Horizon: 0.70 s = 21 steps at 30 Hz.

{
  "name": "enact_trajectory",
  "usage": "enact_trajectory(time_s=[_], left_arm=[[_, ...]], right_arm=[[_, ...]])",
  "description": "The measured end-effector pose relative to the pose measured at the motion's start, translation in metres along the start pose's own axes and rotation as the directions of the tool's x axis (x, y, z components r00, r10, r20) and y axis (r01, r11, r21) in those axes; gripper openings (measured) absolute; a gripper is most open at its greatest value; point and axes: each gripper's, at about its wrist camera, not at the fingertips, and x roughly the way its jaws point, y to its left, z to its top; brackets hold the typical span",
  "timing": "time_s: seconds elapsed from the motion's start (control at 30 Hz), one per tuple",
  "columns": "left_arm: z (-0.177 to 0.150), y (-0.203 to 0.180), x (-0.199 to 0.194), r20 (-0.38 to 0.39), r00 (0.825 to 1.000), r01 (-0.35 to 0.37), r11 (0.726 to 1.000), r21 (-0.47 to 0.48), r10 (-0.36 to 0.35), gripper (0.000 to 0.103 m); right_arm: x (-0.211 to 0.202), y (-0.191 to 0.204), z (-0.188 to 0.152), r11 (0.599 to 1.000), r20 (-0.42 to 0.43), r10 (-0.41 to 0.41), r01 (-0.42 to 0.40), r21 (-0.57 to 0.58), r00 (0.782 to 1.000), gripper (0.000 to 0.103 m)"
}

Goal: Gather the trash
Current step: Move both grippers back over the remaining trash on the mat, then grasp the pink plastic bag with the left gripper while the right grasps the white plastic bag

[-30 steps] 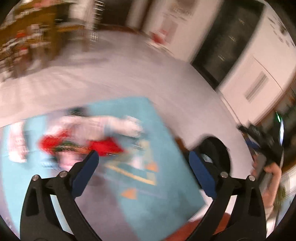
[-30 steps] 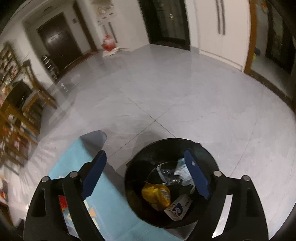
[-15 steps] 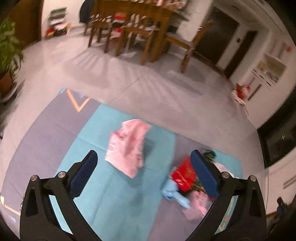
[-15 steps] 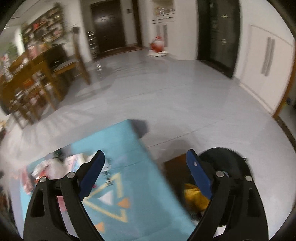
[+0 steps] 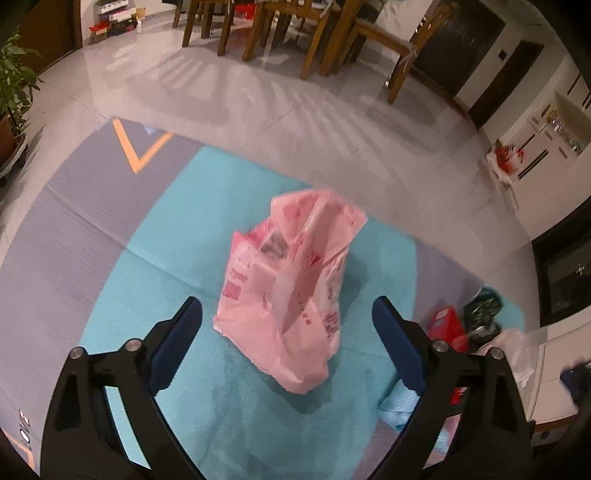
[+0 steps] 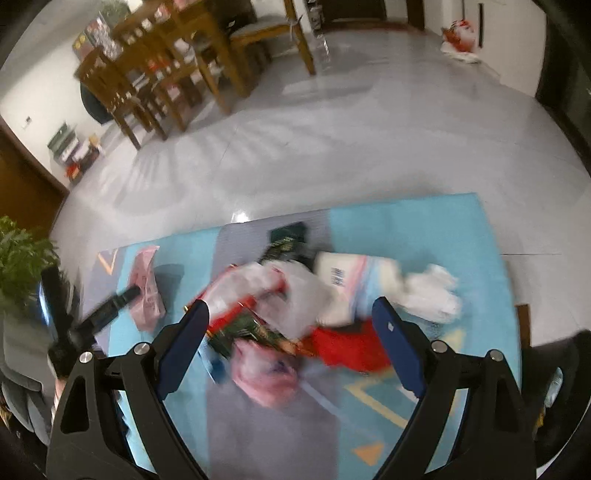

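A crumpled pink plastic bag (image 5: 288,280) stands on the teal and grey floor mat (image 5: 177,243). My left gripper (image 5: 286,306) hangs just above it, jaws closing, the bag in the gap but neither pad touching it. The same bag (image 6: 147,291) and one left finger (image 6: 114,302) show in the right wrist view. My right gripper (image 6: 290,308) is open over a blurred heap of trash: a red wrapper (image 6: 347,347), a white and blue bag (image 6: 369,280), a pink bag (image 6: 266,373) and a dark green box (image 6: 288,236). Part of that heap (image 5: 447,325) appears in the left wrist view.
A wooden dining table with chairs (image 5: 295,33) stands on the grey tiled floor beyond the mat. A potted plant (image 5: 14,96) is at the left. A red and white bag (image 6: 460,35) lies by the far wall. A dark rounded shape (image 6: 565,376) sits at the mat's right end.
The right view has swung from above the black bin to the trash heap on the mat. The left view has swept across the mat and come down close over the pink bag.
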Motion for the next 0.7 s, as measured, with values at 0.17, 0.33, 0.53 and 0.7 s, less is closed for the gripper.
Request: enact_trajectory(time_s=[0.17,0.33,0.53,0.7], left_arm=[[-0.008,0.007,0.018,-0.039,0.999,-0.014,0.999,-0.039,0.013,0.072],[-0.012,0.006,0.024,-0.027,0.999,-0.035,0.999,-0.012,0.034,0.058],[-0.016,0.001,0.021,-0.029,1.000,0.004,1.000,0.013,-0.003,0.025],[-0.023,-0.014,-0.008,-0.026,0.999,-0.028,0.998,0.054,0.030,0.020]], right_arm=[[0.063,0.026,0.012,0.997,-0.079,-0.078,0.076,-0.028,0.994,0.088],[0.093,0.035,0.008,0.978,-0.124,-0.178,0.162,-0.128,0.976,0.080],[0.100,0.025,-0.004,0.982,-0.167,-0.177,0.162,-0.102,0.970,0.038],[0.078,0.011,-0.016,0.986,-0.157,-0.145,0.130,-0.105,0.977,0.025]])
